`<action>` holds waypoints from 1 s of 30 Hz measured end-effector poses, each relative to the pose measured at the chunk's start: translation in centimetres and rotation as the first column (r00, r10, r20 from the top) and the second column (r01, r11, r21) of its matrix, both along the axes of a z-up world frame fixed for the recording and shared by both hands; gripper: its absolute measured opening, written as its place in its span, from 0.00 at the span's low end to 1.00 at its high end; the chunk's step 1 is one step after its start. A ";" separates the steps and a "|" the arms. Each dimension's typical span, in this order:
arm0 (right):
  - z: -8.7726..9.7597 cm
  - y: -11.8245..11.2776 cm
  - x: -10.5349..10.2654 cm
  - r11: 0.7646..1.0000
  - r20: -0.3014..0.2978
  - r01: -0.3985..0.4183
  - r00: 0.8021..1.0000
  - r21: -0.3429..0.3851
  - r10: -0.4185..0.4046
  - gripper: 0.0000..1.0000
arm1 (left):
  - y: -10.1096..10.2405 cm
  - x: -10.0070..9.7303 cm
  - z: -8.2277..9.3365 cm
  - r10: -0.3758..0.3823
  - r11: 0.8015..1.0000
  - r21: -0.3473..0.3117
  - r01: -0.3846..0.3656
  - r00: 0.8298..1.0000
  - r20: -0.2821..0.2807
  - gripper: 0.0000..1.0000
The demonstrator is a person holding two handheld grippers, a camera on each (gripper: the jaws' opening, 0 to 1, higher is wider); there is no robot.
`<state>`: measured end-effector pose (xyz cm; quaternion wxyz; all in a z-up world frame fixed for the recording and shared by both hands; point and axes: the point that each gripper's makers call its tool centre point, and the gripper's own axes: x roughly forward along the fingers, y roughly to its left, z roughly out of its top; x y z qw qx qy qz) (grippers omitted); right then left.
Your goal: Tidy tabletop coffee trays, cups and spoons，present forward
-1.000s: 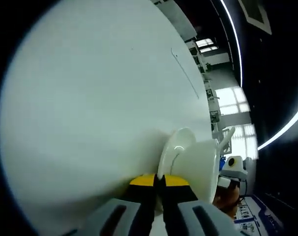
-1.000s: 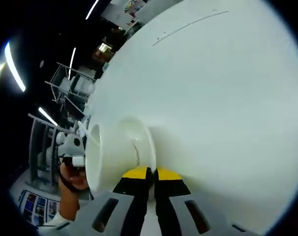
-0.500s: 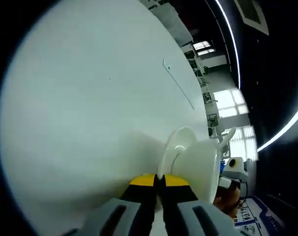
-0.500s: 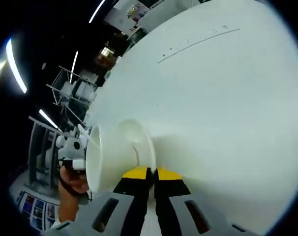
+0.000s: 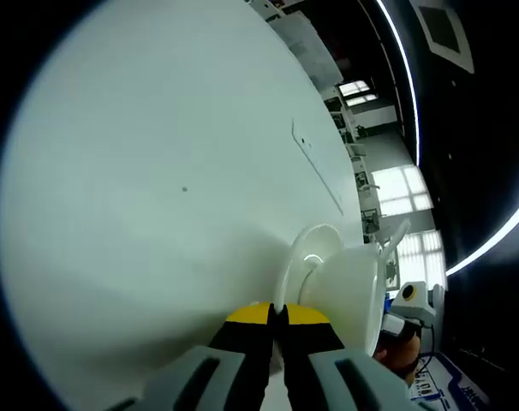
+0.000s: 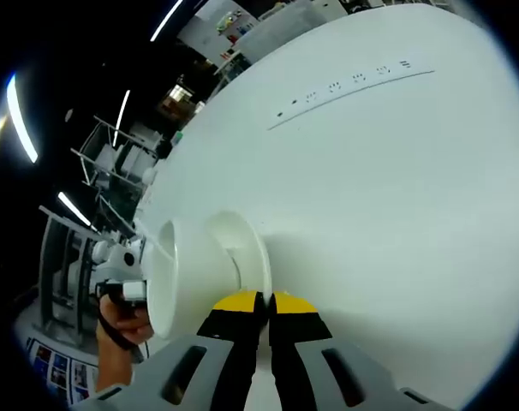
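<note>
The worktop is a broad, plain white surface that fills most of both views; a thin seam line crosses it far from the jaws. Its far edge gives onto a dim room with racks and windows, so open room lies across the surface, not beyond that edge.

The saucer is seen edge-on, with the cup seated on it. Both appear to be white glazed ceramic: judged stiff, moderately heavy, slick and liable to chip. The cup likely rests loose and could slide if the saucer tilts, so the saucer should be kept level.

The left hand-held gripper has its jaws pressed together on the rim of the saucer, beside the cup. The right hand-held gripper pinches the opposite rim in the same way. The rim is the suitable hold; a two-sided grip limits tipping.

A slim white spoon stands past the cup. Whether it rests in the cup cannot be told.
</note>
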<state>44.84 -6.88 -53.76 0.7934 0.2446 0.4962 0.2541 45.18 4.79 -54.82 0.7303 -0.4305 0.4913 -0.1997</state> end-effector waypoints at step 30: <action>-2.4 0.0 2.4 0.996 0.010 0.089 0.996 -0.009 -0.088 0.06 | -0.3 1.8 -1.7 0.117 0.993 0.034 -0.117 0.993 0.013 0.06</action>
